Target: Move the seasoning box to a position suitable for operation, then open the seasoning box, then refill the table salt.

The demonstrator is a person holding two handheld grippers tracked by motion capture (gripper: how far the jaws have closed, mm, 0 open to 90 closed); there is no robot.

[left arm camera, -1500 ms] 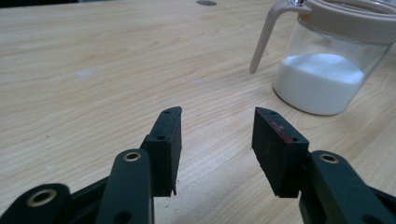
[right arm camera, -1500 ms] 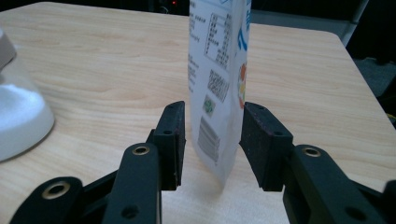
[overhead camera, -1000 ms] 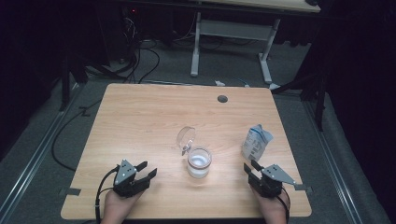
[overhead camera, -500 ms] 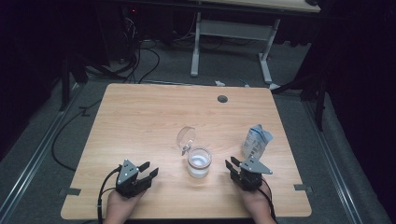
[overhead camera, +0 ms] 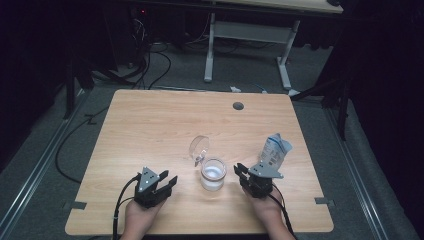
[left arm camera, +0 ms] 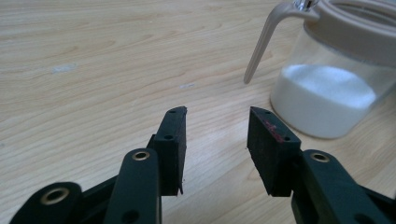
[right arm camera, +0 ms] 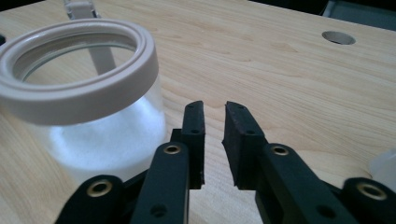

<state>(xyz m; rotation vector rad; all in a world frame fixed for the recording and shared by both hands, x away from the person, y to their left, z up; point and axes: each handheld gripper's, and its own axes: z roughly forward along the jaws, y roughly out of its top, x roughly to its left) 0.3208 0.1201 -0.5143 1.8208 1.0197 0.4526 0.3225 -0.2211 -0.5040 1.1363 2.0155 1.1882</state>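
Two grippers sit near a jar of white powder on a wooden table.

From the high view, the jar (overhead camera: 213, 174) stands near the front middle of the table (overhead camera: 150, 125), its lid flipped open behind it. The left gripper (overhead camera: 162, 187) is to its left, the right gripper (overhead camera: 245, 176) just beside it on the right, and a small bag (overhead camera: 274, 150) stands farther right. In the left gripper view, the jaws have been closing but grip nothing; the jar (left arm camera: 331, 93) is at the far right. In the right gripper view, the jaws have been closing to a thin gap, nothing between them; the jar (right arm camera: 88, 116) is close on the left.

No legible text; pouch (overhead camera: 274, 148) label print too small to read.
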